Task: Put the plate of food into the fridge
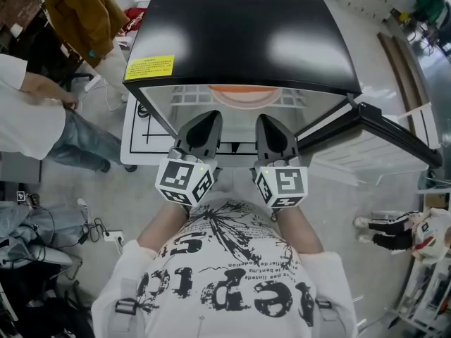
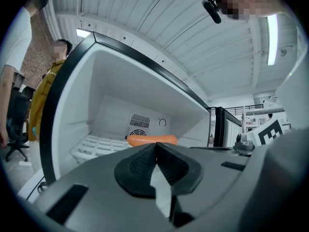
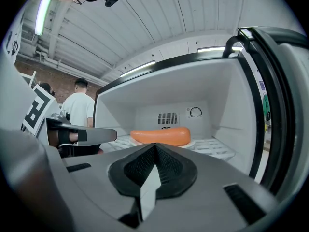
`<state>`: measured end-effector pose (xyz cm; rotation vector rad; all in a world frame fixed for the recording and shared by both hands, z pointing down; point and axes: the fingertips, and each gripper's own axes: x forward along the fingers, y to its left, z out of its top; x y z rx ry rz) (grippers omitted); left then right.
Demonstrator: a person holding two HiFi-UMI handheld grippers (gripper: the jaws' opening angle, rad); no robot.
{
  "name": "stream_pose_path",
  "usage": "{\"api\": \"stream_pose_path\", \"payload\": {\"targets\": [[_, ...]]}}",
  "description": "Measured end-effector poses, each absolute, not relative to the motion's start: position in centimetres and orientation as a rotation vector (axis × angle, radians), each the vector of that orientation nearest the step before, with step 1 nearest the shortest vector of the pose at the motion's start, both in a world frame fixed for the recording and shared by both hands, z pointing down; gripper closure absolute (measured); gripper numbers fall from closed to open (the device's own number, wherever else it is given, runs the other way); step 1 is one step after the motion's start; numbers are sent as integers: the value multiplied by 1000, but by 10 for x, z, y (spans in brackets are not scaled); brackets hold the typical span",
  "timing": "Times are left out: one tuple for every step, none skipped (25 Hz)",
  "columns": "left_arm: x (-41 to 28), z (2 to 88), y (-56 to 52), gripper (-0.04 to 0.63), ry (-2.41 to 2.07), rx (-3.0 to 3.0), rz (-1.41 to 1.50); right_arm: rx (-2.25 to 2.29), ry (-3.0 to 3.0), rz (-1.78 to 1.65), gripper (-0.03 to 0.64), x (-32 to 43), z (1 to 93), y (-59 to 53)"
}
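Plate of food (image 3: 161,136) is sitting on the wire shelf (image 3: 215,148) inside the fridge (image 1: 239,34). Left tongs (image 2: 155,148) and right tongs (image 3: 154,148) are both pinched closed on nothing, just outside the opening. We're reading the next step as backing out level, then swinging the door (image 1: 380,129) on the right. The fridge top is hiding most of the plate, so we aren't judging how far in it sits.
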<state>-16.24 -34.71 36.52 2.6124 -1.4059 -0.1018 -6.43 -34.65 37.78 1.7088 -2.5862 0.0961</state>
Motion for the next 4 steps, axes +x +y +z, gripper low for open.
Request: {"api": "stream_pose_path", "payload": {"targets": [[-162, 365, -348, 588, -1407, 2613, -101, 1707, -2588, 97, 617, -65, 378, -347], [-163, 365, -348, 588, -1407, 2614, -101, 1706, -2589, 98, 617, -65, 378, -348], [-163, 365, -348, 588, -1407, 2615, -100, 1704, -2590, 97, 617, -65, 379, -348], [-163, 365, -349, 588, -1407, 2615, -100, 1701, -2590, 97, 617, -65, 379, -349]]}}
